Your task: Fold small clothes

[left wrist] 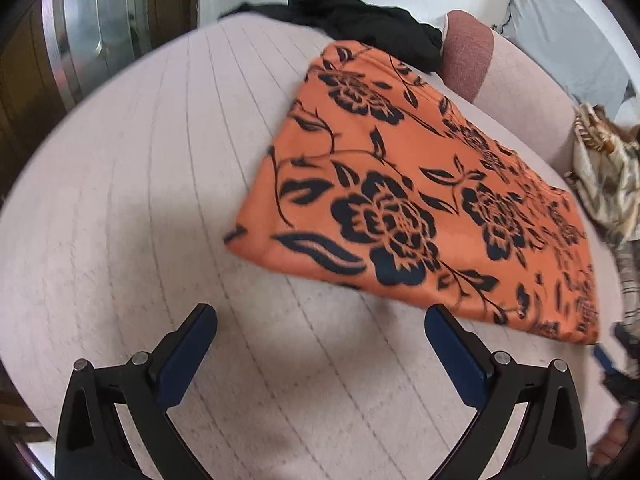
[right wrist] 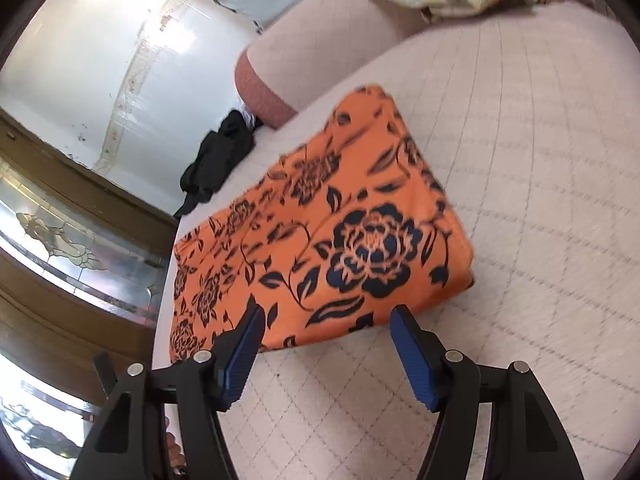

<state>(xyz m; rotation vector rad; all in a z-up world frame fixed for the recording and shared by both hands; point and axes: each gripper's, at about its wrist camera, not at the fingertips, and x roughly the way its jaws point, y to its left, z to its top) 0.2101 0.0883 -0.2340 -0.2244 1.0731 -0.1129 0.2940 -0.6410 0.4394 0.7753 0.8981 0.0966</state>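
An orange garment with a black flower print (left wrist: 420,200) lies folded into a flat rectangle on the pale quilted bed cover (left wrist: 160,200). My left gripper (left wrist: 320,312) hovers just short of the garment's near edge, open, with only bed cover between its blue pads. In the right wrist view the same garment (right wrist: 340,232) lies ahead. My right gripper (right wrist: 326,312) stands open over its near edge, the cloth showing in the gap but no pad pressing on it.
A crumpled black garment (left wrist: 368,24) lies at the far edge of the bed beside a pink bolster (left wrist: 468,56). A patterned cream cloth heap (left wrist: 604,168) sits to the right. A wood-framed glass door (right wrist: 60,248) stands beside the bed.
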